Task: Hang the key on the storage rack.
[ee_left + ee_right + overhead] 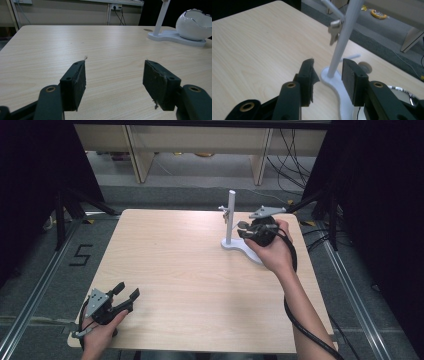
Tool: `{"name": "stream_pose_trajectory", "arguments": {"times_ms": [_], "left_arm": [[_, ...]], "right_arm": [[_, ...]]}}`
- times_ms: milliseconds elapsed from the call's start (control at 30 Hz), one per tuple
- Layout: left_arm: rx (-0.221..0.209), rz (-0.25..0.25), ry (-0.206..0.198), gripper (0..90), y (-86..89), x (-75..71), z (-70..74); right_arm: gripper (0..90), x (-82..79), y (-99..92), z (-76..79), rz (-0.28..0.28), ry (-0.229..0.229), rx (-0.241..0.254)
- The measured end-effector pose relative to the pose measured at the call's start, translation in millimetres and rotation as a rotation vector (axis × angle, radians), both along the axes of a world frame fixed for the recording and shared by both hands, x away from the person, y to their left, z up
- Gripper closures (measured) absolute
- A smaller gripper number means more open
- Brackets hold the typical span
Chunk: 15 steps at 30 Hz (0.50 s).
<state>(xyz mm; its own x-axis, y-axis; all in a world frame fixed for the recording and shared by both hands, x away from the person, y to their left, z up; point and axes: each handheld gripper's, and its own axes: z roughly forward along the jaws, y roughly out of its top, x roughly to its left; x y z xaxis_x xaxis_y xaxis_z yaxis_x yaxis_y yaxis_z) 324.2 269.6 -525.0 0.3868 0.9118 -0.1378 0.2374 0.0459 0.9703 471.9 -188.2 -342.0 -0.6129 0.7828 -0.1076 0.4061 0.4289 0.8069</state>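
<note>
Hanging from a short side arm of the stand [344, 32], the key [334, 31] is judged to be light, stiff and rather slippery, being small flat metal. It is best taken by its broad upper part, across the flat faces (the lower blade offers little to pinch), and lifted off the arm rather than pulled. It looks dull silver and is blurred in the right gripper view, so its teeth cannot be made out. The stand is a thin white post on a flat white base, set at the far right of the table [175, 270]; a white rounded bowl [195, 22] is seen on that base in the left gripper view. The right gripper [328, 75] is held just before the post, jaws spread, with the key above and beyond them, untouched. The left gripper [122, 292] rests at the near left corner, well apart, jaws spread on nothing.
</note>
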Motion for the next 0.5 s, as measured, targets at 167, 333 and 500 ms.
{"name": "stream_pose_trajectory", "arguments": {"times_ms": [167,333,500], "left_arm": [[0.003,0.005,-0.001,34.6,-0.5,-0.3,0.0],[0.007,0.006,-0.006,34.6,-1.1,-0.1,-0.1],[0.009,0.011,-0.004,34.6,-1.2,-0.3,0.0]], "right_arm": [[58.5,-24.4,-21.0,-20.2,-0.018,-0.015,0.017],[55.8,-42.5,-38.5,-33.5,-0.043,-0.028,0.036],[53.6,-58.3,-55.0,-48.1,-0.066,-0.038,0.041]]}}
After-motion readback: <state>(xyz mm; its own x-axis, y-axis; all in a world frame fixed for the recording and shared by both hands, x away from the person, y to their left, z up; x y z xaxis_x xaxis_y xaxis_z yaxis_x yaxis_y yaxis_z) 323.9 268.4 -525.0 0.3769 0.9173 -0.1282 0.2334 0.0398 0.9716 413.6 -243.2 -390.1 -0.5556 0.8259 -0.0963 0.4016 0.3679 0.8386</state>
